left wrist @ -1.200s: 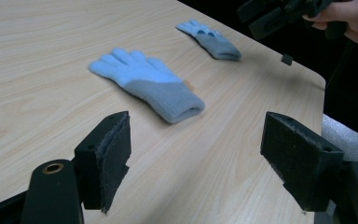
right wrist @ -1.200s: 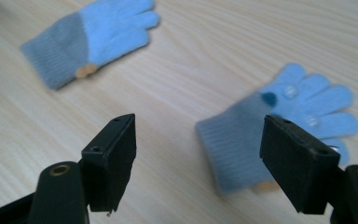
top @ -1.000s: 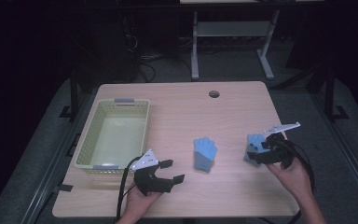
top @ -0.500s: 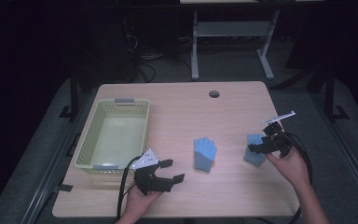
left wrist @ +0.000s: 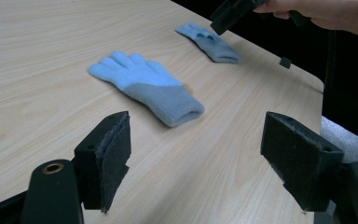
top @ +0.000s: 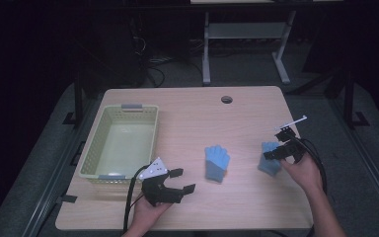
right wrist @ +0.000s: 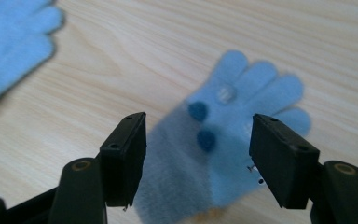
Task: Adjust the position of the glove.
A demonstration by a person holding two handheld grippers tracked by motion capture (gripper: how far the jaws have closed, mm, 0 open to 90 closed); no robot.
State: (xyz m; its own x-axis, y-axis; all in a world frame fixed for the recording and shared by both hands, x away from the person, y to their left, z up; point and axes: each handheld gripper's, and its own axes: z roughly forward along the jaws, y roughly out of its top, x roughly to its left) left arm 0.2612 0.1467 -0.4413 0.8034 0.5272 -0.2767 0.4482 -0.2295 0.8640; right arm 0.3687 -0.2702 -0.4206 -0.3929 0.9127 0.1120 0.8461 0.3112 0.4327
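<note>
Basket [top: 121, 143] at bench [top: 192, 113] left edge. Middle glove [top: 217, 162] right of basket, bare wood between. Right tongs [top: 276, 152] wide open above right glove [top: 270, 160]. Left tongs [top: 180, 180] wide open, empty, below basket.

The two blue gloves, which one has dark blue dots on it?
The blue knit glove under the open right gripper has them. The other blue knit glove, at the table's middle, shows none.

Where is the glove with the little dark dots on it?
The dotted glove lies flat on the table's right side in the high view, just under the open right gripper, with the other glove to its left.
</note>
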